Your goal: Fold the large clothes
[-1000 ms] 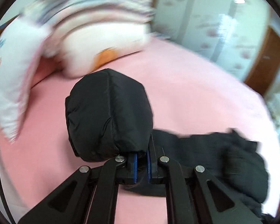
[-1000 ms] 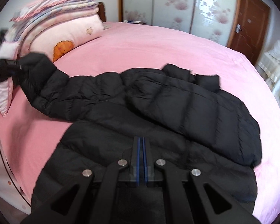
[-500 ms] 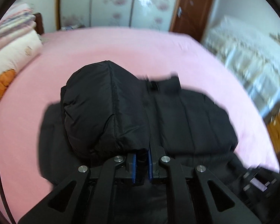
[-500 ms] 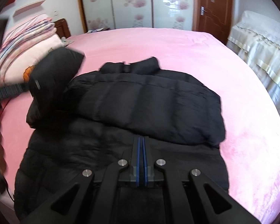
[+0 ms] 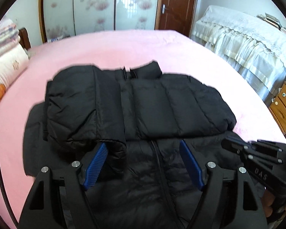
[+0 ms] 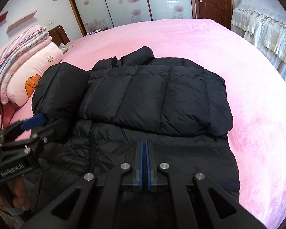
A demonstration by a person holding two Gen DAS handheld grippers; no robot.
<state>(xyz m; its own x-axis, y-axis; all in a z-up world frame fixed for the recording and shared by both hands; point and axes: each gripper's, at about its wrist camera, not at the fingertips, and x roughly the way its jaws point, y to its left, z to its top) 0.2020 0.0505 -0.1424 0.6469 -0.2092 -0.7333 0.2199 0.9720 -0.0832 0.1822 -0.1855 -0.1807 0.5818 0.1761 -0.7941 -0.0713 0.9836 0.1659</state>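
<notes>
Left gripper [image 5: 143, 164] opening beside black jacket's [image 5: 162, 105] folded sleeve [image 5: 82, 110]

Sleeve [image 5: 82, 110] across jacket, left gripper [image 5: 143, 164] opening.

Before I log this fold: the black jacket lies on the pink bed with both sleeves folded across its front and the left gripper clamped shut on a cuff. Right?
Not quite. The left gripper is opening, its pads off the cuff, as the left wrist view shows. The jacket does lie on the pink bed, both sleeves folded across its front.
</notes>
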